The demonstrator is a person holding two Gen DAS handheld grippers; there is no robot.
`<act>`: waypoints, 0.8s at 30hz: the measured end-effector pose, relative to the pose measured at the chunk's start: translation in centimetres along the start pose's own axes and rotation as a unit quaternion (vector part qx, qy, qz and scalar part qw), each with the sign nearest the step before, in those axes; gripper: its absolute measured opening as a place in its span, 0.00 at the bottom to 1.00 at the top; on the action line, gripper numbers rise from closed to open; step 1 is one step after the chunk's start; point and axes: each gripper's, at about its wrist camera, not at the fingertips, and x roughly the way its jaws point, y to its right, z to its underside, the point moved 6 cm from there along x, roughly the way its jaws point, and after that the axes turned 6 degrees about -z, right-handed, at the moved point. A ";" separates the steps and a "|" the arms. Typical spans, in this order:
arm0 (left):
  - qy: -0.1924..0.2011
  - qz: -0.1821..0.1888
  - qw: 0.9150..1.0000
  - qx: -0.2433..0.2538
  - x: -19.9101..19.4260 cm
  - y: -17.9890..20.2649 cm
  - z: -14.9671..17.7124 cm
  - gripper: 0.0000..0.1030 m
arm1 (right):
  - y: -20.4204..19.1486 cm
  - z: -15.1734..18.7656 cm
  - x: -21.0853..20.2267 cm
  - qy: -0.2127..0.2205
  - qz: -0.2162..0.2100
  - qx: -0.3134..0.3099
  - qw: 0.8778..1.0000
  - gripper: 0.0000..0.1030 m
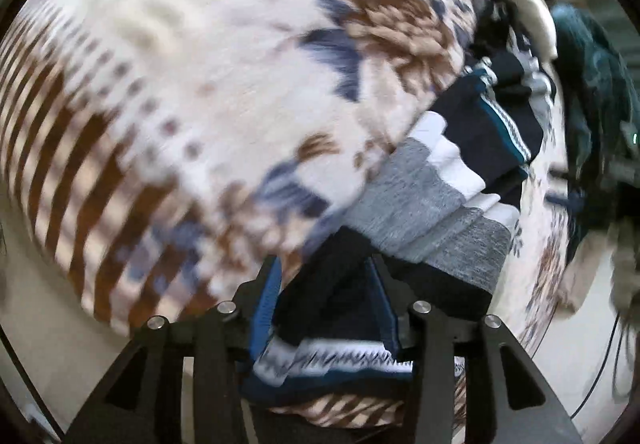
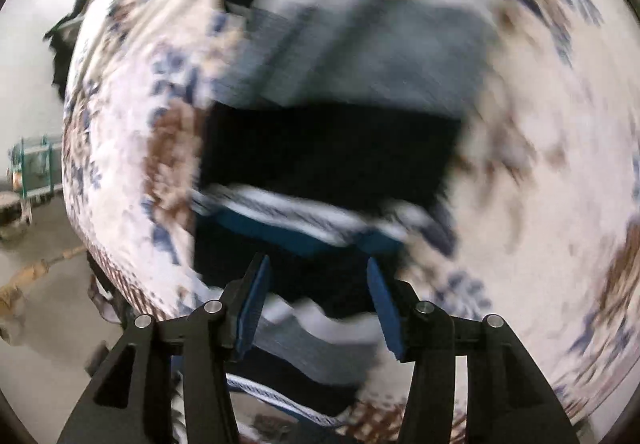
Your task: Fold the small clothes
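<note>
A: Item one, garment (image 1: 440, 212): where is it lodged?

B: It is recorded as a small piece in navy, grey and white bands with a teal-and-white trim, laid on a patterned blanket (image 1: 180, 64). The near end is gathered into the left gripper (image 1: 326, 308), presumably so that an edge can be carried over for a fold.

A: Left gripper, condition?

B: The jaws are seen part-closed with dark cloth bunched between the blue pads (image 1: 266, 300); a pinch on the garment is judged likely.

A: Right gripper (image 2: 320, 300)?

B: It is held above the same garment (image 2: 340, 156), jaws spread wide. Cloth is seen between the fingers, but no contact with the pads can be confirmed through the blur. No grasp is entered.

A: Other stock?

B: A pile (image 1: 504, 44) of dark clothes is noted at the blanket's far edge, kept apart, probably as unfolded work. The support beneath the blanket cannot be told.
</note>
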 end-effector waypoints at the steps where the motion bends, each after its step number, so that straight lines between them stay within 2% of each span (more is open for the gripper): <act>1: -0.005 -0.002 1.000 0.009 0.4 0.2 0.0 0.40 | 1.8 1.6 0.7 -0.007 -0.007 0.020 1.000 0.51; 4: -0.027 -0.018 0.999 0.032 1.9 0.5 0.6 0.40 | 5.1 6.5 3.6 -0.041 -0.021 0.067 0.997 0.51; 7: -0.054 -0.031 0.997 0.050 3.8 0.0 1.8 0.40 | 6.8 12.6 7.2 -0.086 -0.060 0.103 0.989 0.51; 10: -0.061 -0.031 0.996 0.065 4.1 -0.6 2.5 0.40 | 6.3 17.7 10.6 -0.097 -0.110 0.091 0.985 0.51; 11: -0.062 -0.029 0.995 0.069 4.1 -0.7 2.8 0.40 | 6.1 19.0 11.3 -0.099 -0.115 0.082 0.985 0.45; 12: -0.066 -0.030 0.995 0.075 4.1 -0.7 2.9 0.40 | 5.9 20.5 12.2 -0.100 -0.112 0.074 0.986 0.28; 13: -0.068 -0.027 0.994 0.079 4.0 -0.8 3.0 0.40 | 5.7 21.7 12.8 -0.097 -0.117 0.074 0.986 0.27; 15: -0.077 -0.017 0.994 0.081 4.0 -1.0 3.1 0.40 | 5.6 23.1 13.3 -0.093 -0.114 0.074 0.986 0.27; 19: -0.076 -0.004 0.993 0.090 4.2 -1.1 3.2 0.38 | 6.3 22.9 13.0 -0.075 -0.141 0.115 0.981 0.28; 20: -0.068 0.004 0.994 0.088 4.0 -1.1 3.3 0.22 | 6.6 23.0 12.9 -0.076 -0.146 0.117 0.979 0.28; 21: -0.066 0.011 0.994 0.086 3.7 -0.9 3.2 0.14 | 7.1 23.1 12.5 -0.076 -0.144 0.111 0.980 0.27; 24: -0.058 0.012 0.992 0.111 3.0 -1.1 4.2 0.12 | 6.0 23.6 12.3 -0.065 -0.136 0.095 0.984 0.22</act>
